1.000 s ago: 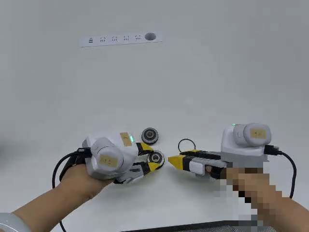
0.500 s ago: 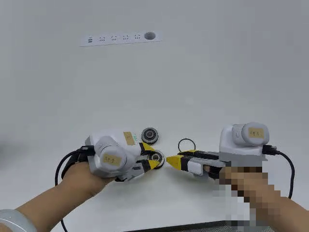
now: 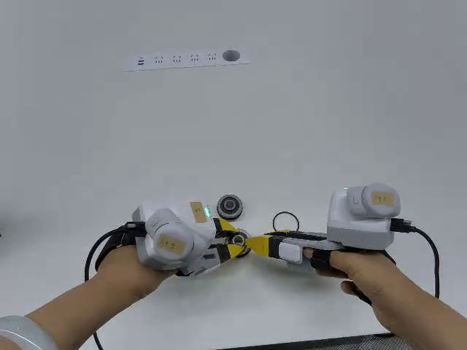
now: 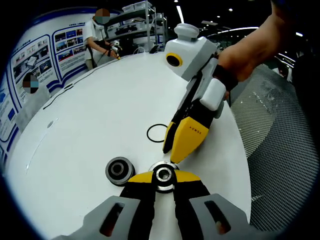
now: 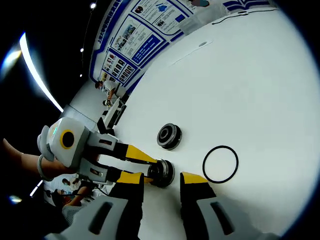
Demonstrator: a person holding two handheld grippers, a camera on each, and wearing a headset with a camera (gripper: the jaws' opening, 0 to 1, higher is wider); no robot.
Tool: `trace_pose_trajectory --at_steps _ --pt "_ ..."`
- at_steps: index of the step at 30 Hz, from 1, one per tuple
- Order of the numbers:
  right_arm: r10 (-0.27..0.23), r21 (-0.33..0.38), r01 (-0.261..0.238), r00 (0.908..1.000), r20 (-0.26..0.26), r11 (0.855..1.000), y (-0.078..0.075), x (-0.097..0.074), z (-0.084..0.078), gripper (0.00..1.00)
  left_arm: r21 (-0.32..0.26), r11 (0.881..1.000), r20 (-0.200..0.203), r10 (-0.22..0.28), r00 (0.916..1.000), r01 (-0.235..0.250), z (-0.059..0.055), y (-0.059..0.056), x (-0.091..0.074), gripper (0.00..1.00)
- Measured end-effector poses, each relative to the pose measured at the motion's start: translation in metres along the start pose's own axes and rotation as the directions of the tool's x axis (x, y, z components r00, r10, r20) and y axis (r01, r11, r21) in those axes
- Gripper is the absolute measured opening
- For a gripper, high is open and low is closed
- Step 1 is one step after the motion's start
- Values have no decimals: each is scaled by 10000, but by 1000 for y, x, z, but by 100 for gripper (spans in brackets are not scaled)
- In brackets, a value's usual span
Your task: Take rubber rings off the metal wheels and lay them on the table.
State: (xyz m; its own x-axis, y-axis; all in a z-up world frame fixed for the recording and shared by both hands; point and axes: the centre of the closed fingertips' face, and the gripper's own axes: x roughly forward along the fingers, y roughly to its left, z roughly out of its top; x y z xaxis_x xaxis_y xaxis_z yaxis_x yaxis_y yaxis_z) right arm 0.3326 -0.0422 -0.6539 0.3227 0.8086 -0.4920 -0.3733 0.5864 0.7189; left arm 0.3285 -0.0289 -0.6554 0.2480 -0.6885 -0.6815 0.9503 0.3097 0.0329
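Two grippers meet at one wheel, ready to pull its ring off, I think.
Nearest, the left gripper (image 3: pixel 228 237) pinches the shiny, dark-rimmed metal wheel (image 4: pixel 163 174) in its jaws; the right gripper (image 3: pixel 259 244) has slid in closer, jaws a little apart at the rim. Just behind lies one black ring (image 3: pixel 285 221) on the surface (image 3: pixel 328 131) — then a second wheel (image 3: pixel 230 206).

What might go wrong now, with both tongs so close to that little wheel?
1. The wheel is clamped only at the very tips of the left tongs. A tug might pop it loose and send it rolling.
2. The right tongs are open right at the wheel, so they might pinch metal or bump the left tips rather than catch rubber.
3. The loose ring and the other wheel lie close by, so a slip might knock them.
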Motion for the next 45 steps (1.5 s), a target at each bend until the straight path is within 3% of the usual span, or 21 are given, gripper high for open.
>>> trace_pose_trajectory --at_steps 13,34,35,36,42,45 --pt "343 651 -305 9977 -584 9974 3 6 -8 31 -49 10000 73 -5 10000 6 -2 1 1 13" --pt "977 1425 -888 9936 -565 9858 8 10 -7 32 -55 10000 161 -11 9999 12 -1 0 0 13" --pt "1334 1627 -1219 9891 -618 9791 13 8 -7 28 -61 10000 160 -6 9999 7 -1 0 0 13" --pt "1141 1504 -1044 9918 -568 9831 9 7 -6 28 -71 10000 157 -2 9999 3 -1 0 0 13" --pt "1154 1442 -1068 9919 -529 9838 9 4 -5 26 -93 10000 160 6 9999 -5 -1 0 -1 13" --pt "980 1349 -910 9941 -459 9867 4 3 -5 18 -85 10000 158 2 9999 0 -1 0 -1 13"
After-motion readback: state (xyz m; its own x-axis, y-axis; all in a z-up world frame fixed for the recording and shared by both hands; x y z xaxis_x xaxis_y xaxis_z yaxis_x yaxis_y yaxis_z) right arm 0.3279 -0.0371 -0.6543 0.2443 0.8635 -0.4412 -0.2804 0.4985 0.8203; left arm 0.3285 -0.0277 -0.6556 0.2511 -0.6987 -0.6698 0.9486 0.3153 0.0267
